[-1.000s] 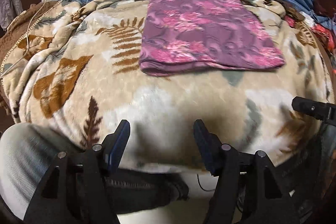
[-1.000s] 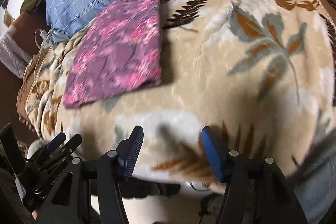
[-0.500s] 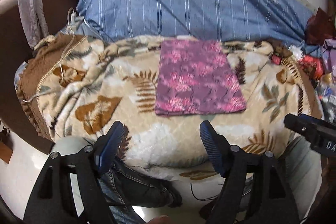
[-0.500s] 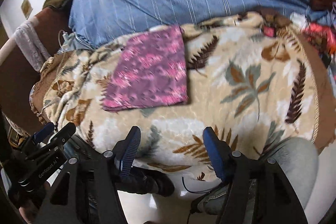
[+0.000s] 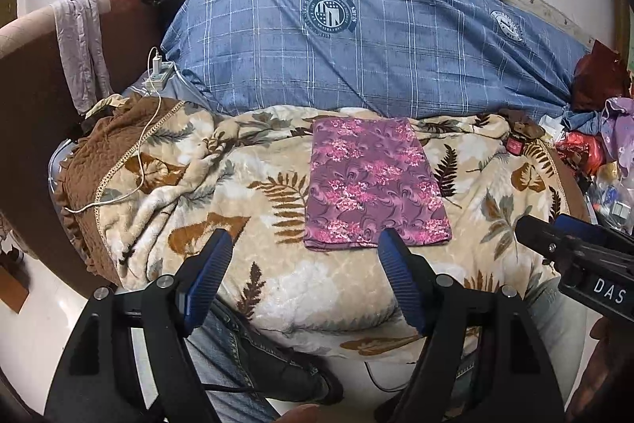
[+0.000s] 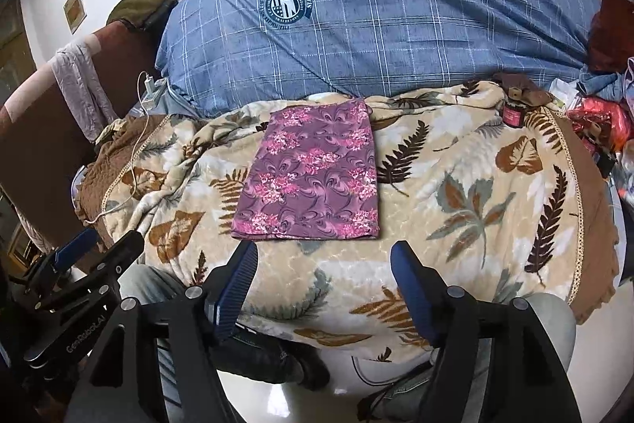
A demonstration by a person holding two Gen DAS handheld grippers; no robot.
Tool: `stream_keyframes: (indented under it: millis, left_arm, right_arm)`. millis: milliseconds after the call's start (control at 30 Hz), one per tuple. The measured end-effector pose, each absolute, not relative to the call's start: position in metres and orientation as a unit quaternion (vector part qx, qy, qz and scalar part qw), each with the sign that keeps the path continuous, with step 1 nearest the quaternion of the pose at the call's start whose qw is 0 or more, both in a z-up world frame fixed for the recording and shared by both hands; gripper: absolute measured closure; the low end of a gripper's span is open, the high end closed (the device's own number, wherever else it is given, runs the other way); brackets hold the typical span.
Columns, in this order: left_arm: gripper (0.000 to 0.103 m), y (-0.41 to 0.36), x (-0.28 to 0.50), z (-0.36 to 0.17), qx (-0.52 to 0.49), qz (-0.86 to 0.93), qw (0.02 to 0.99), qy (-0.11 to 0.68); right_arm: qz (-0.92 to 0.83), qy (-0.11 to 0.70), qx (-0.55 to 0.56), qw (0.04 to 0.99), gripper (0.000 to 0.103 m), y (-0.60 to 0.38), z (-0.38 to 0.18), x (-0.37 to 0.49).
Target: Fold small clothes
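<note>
We see the purple cloth (image 5: 376,185) folded into a flat rectangle, lying on the leaf-patterned blanket (image 5: 237,193), just in front of the blue checked quilt (image 5: 376,46); its near edge faces us, and nothing rests on it.

Our left gripper (image 5: 305,280) hangs above the near part of the blanket, clear of the cloth; in its own view the cloth lies beyond the fingertips and a little to the right, its near edge just past the right fingertip; the jaws stand spread, having just been opening, with nothing between them.

Our right gripper (image 6: 323,284) hangs likewise over the blanket's near edge; from its view the cloth (image 6: 313,177) lies ahead and slightly left of the gap between the fingers, not touched; these jaws are spread too, having just been opening, and empty.

Below both grippers we can see the person's knees in jeans (image 6: 150,284) and a pale floor.
</note>
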State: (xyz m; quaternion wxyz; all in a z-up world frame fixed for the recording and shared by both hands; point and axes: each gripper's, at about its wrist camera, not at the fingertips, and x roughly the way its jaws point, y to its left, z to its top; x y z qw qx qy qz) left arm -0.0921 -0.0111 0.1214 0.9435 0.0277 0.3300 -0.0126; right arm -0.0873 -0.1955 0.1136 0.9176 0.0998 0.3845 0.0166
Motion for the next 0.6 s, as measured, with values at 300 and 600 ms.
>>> stream_keyframes:
  millis: [300,600]
  left_arm:
    - [0.027,-0.019,-0.095,0.125,0.033,-0.018,0.944,0.328]
    - [0.027,-0.022,-0.095,0.127,0.034,-0.022,0.944,0.328]
  right_arm:
    - [0.009,0.375,0.108,0.921,0.03,-0.199,0.121,-0.092]
    - [0.006,0.372,0.112,0.921,0.029,-0.202,0.122,-0.094]
